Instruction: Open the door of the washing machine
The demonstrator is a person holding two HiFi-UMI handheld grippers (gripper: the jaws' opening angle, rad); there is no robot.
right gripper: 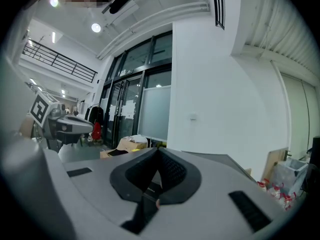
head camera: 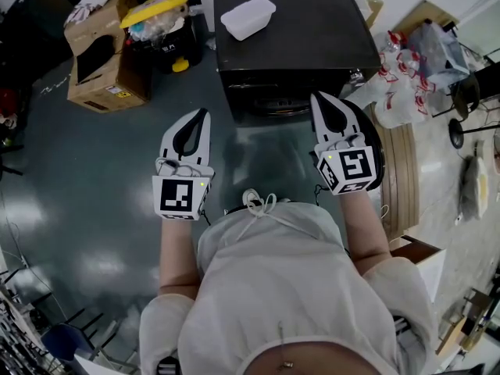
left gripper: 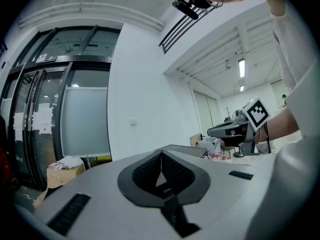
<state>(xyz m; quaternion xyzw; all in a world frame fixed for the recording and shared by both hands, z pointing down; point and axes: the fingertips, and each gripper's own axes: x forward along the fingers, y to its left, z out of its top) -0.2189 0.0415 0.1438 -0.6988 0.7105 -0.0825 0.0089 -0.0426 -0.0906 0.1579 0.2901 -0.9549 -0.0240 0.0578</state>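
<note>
The washing machine (head camera: 293, 41) is a dark box seen from above at top centre. Its round front door (head camera: 273, 106) faces me and sits flush with the front. My left gripper (head camera: 205, 113) hovers left of the door, short of the machine, jaws shut on nothing. My right gripper (head camera: 316, 97) is shut and empty too, its tip close to the machine's front right corner. In the left gripper view the closed tips (left gripper: 161, 153) point level toward a white wall. The right gripper view shows its tips (right gripper: 159, 150) together, the machine's top (right gripper: 220, 160) just beyond.
A white plastic tub (head camera: 248, 16) lies on the machine's top. Cardboard boxes (head camera: 105, 61) and a yellow-lidded bin (head camera: 160, 18) stand at the left. Bags (head camera: 406, 76) and a round wooden board (head camera: 402, 170) crowd the right. Dark green floor (head camera: 78, 170) spreads at the left.
</note>
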